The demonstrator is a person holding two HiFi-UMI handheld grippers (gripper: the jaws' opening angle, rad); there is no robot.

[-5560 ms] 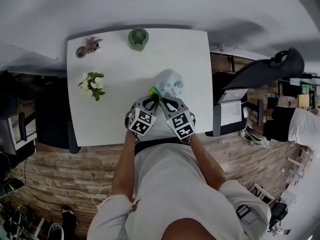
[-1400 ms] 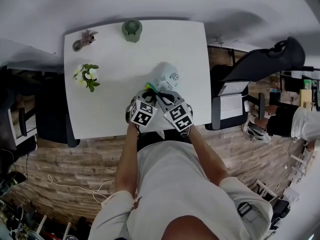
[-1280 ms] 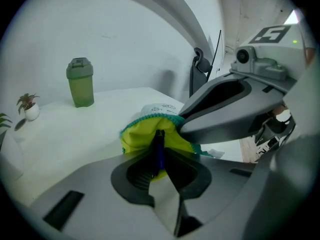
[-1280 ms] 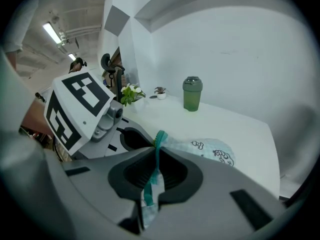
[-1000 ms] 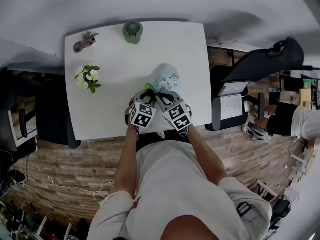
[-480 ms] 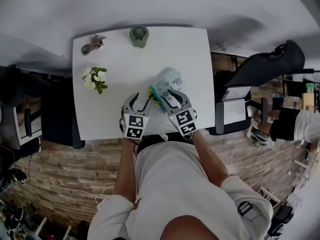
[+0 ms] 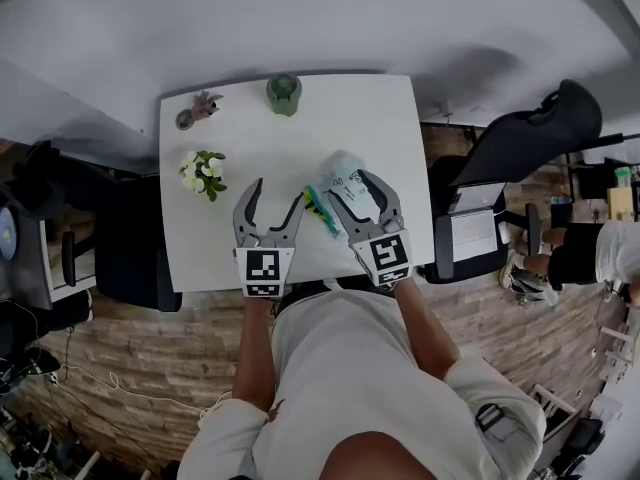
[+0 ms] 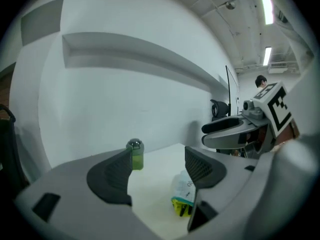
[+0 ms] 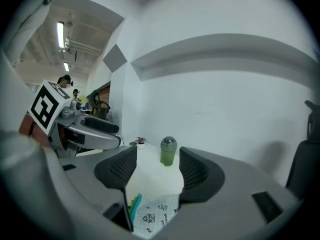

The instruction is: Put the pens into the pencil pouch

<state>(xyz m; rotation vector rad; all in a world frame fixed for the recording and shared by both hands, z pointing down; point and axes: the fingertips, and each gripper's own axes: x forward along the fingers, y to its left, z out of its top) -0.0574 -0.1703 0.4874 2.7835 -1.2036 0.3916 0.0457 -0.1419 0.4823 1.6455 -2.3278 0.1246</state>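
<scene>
Head view showed the pouch [image 7: 347, 171] lying on the white table [image 7: 240, 258] right of centre in the frame, its yellow-green end [image 7: 320, 208] turned toward the person. No loose pens were visible on the table. The left gripper view showed something dark at that end, too small to tell whether it was pens. The mouth of the pouch did not look fully closed, so a nudge or a tilt could probably let the contents slide back out. The right gripper [image 7: 352, 188] hung directly over the pouch in this view, and a dip could catch the fabric and drag it. The left gripper [image 7: 277, 196] was held just left of the pouch, above bare table. Both pointed away from the person, toward the top of the frame and slightly downward. Their fingers stood apart and were still opening, and each gripper view showed nothing between them, only the table and a green jar [image 7: 283, 93] beyond.
</scene>
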